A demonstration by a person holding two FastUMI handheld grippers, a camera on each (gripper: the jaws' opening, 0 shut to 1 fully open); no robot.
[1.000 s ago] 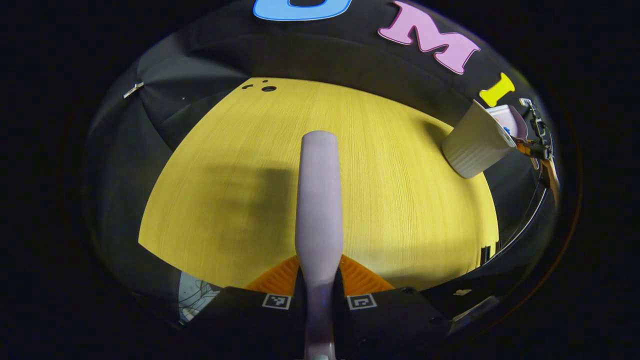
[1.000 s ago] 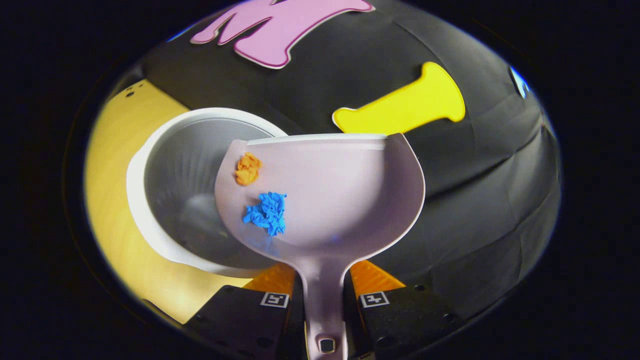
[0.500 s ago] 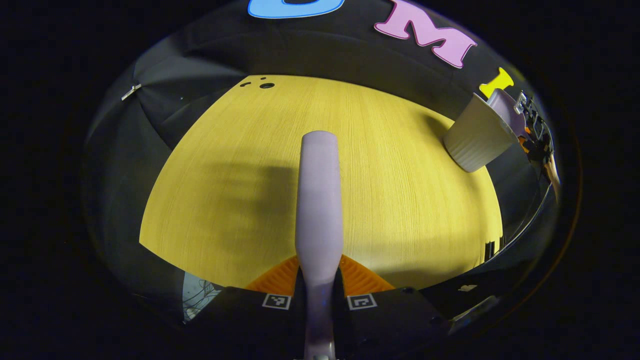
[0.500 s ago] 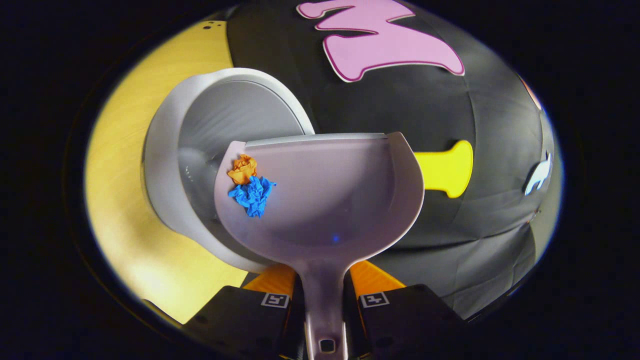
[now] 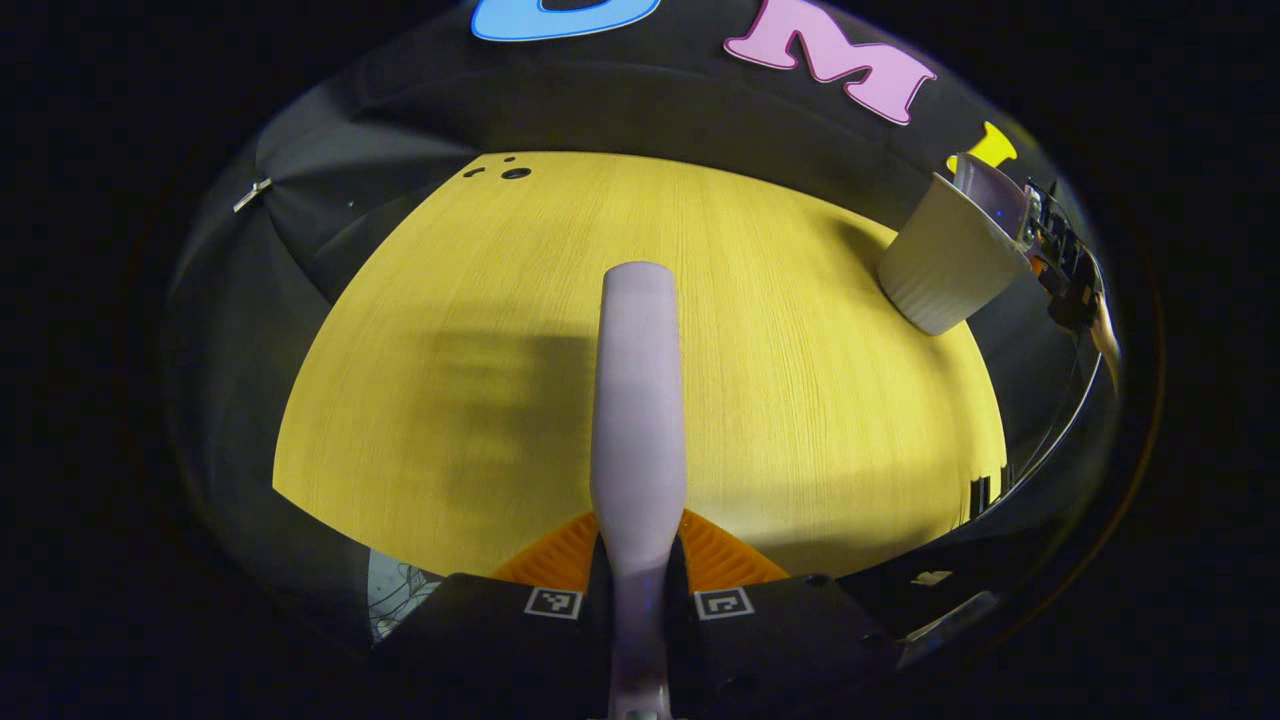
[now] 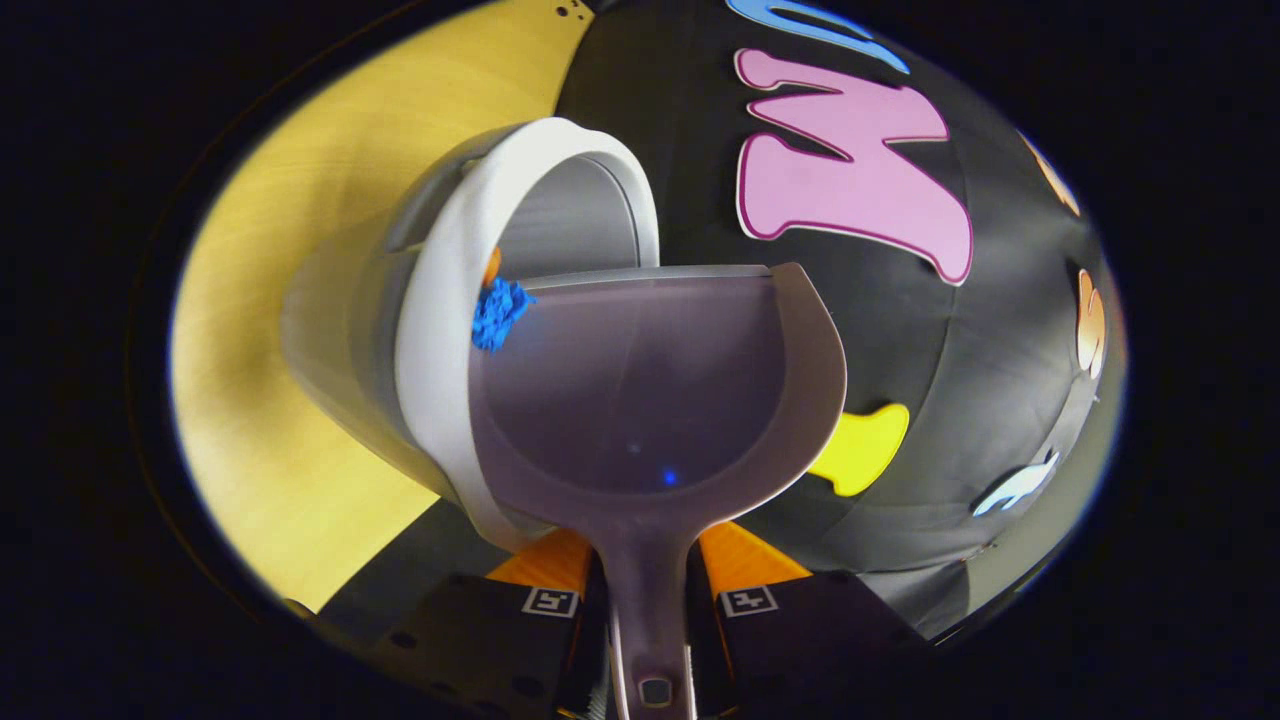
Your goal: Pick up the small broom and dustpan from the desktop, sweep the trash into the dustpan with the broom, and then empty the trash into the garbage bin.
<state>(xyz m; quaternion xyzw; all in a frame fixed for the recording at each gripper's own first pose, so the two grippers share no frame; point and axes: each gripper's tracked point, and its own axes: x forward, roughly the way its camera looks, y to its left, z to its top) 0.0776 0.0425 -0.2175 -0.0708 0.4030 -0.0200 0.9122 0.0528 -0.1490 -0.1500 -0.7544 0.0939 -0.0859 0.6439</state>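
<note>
In the right gripper view my right gripper (image 6: pixel 648 575) is shut on the handle of the pale lilac dustpan (image 6: pixel 650 390), which is tipped over the mouth of the white ribbed garbage bin (image 6: pixel 440 330). A blue paper scrap (image 6: pixel 496 312) and an orange scrap (image 6: pixel 491 266) are sliding off the pan's left corner at the bin's rim. In the left gripper view my left gripper (image 5: pixel 638 550) is shut on the small broom's lilac handle (image 5: pixel 638 390), held above the yellow desktop (image 5: pixel 800 400). Far right there, the garbage bin (image 5: pixel 940 270) stands with the dustpan (image 5: pixel 990 190) tilted over it.
The yellow wooden desktop (image 6: pixel 290 300) has small holes (image 5: pixel 515 173) near its far left corner. Black cloth walls close the booth behind and beside it. The other gripper and a hand (image 5: pixel 1075 290) show at the right edge of the left gripper view.
The right gripper rolled the dustpan further over the bin; the two scraps slid from the pan's left side to its front corner at the bin's rim. The broom stayed still.
</note>
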